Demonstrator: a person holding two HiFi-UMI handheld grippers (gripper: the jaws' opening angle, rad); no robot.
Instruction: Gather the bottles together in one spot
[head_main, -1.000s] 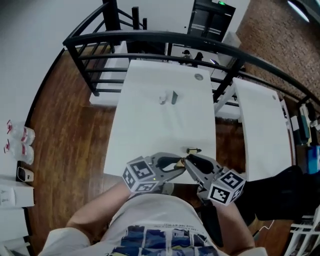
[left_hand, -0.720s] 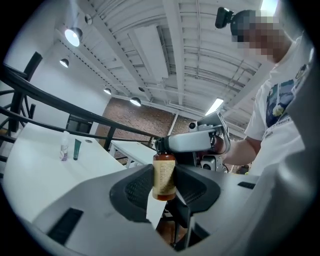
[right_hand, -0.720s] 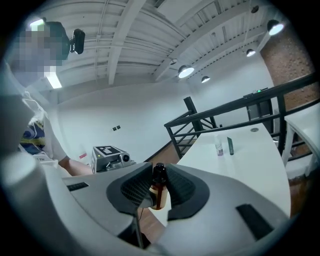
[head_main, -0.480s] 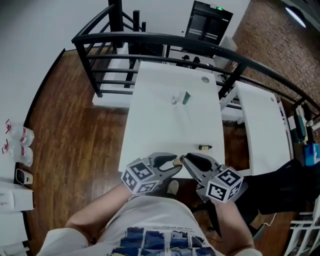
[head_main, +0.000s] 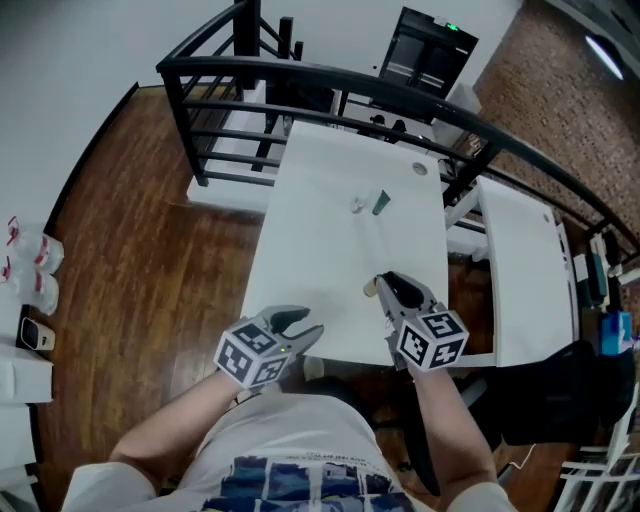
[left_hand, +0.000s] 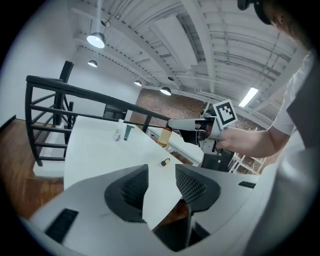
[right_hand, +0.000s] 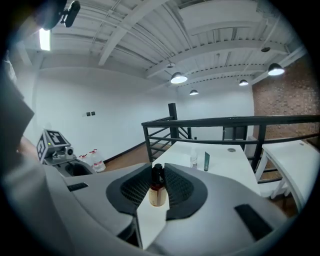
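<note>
The table (head_main: 330, 260) is seen to be white, the floor (head_main: 150, 250) brown and wood-grained, the railing (head_main: 300, 75) black. An amber bottle (right_hand: 158, 194) with a black cap is framed by the grey right gripper (right_hand: 158, 186). Black-and-white square patterns are borne by that gripper and by the grey left gripper (head_main: 303, 325). A clear bottle (head_main: 357, 205) and a dark green bottle (head_main: 381, 203) are also shown.

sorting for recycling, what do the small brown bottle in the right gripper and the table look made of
The small brown bottle looks like translucent amber glass or plastic: light glows through its body, but which of the two is unclear. Its cap is black, likely plastic. The table has a smooth matte white top with no grain, probably laminate or painted board.
</note>
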